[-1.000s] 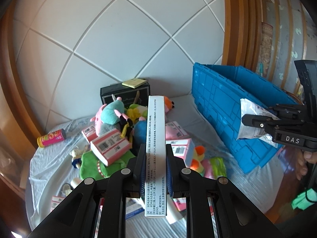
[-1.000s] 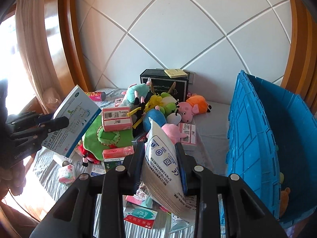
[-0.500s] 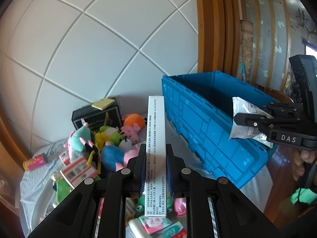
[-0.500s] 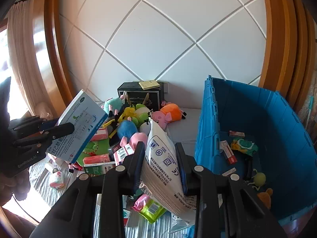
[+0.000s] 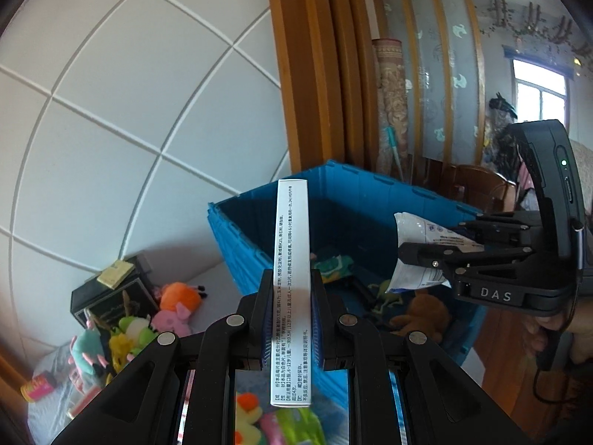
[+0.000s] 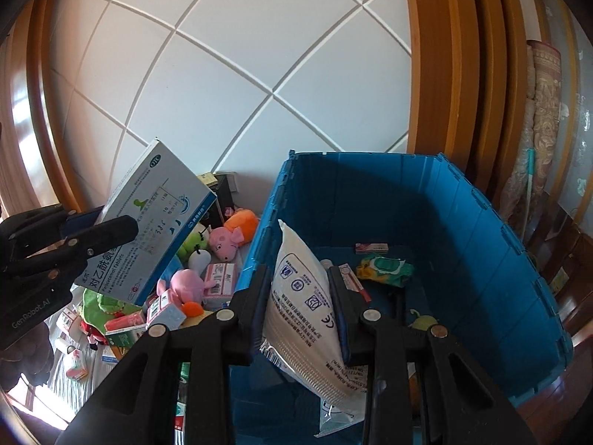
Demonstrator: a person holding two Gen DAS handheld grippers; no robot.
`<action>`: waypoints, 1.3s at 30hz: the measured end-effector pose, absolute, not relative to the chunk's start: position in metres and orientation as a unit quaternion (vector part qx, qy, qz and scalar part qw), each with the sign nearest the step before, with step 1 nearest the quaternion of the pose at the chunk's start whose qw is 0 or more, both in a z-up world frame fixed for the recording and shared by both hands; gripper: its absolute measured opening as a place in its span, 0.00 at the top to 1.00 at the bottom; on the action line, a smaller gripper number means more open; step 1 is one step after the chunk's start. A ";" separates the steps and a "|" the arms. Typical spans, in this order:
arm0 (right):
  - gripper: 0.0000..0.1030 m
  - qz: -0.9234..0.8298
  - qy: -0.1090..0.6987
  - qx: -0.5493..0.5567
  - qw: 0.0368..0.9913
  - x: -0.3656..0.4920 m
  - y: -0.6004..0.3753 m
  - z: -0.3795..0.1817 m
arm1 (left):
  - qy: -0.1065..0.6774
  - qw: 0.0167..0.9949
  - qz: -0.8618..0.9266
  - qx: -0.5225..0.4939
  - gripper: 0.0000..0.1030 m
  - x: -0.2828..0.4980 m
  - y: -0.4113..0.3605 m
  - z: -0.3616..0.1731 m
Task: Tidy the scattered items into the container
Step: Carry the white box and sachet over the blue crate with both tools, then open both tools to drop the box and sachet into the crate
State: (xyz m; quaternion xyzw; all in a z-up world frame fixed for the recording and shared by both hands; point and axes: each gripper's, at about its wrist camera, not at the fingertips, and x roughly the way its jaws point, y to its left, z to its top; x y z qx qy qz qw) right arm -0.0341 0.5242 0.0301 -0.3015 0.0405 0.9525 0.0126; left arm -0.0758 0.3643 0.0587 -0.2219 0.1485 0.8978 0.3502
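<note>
My left gripper [image 5: 290,296] is shut on a flat white medicine box [image 5: 292,278], held edge-up in front of the blue crate [image 5: 237,233]. In the right wrist view the same box [image 6: 148,222] shows its blue-and-white face, left of the crate. My right gripper [image 6: 301,289] is shut on a white mask packet [image 6: 304,307] and holds it above the crate's near left wall [image 6: 267,222]. In the left wrist view the packet [image 5: 418,252] hangs over the crate's inside. Small boxes, a green wipes pack [image 6: 385,267] and plush toys lie in the crate.
Plush toys [image 6: 222,241] and small pink boxes [image 6: 218,278] lie scattered on the grey cloth left of the crate. A black box [image 5: 107,293] stands by the white tiled wall. Wooden frames stand to the right of the crate.
Both grippers have swung right and risen with their loads, from over the toy pile toward the crate. The crate's inside has come into view.
</note>
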 end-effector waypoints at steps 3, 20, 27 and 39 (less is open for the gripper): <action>0.71 0.952 0.046 -0.302 0.031 -0.036 0.543 0.029 | 0.157 0.375 0.886 -0.221 0.84 -0.080 0.398 0.060; 0.71 0.943 0.065 -0.311 0.102 -0.044 0.616 0.023 | 0.148 0.430 0.859 -0.234 0.84 -0.100 0.510 0.070; 0.71 0.942 0.067 -0.309 0.114 -0.048 0.625 0.026 | 0.140 0.424 0.861 -0.242 0.84 -0.111 0.519 0.068; 0.45 0.940 0.073 -0.298 0.148 -0.049 0.640 0.028 | 0.125 0.419 0.863 -0.252 0.29 -0.121 0.516 0.067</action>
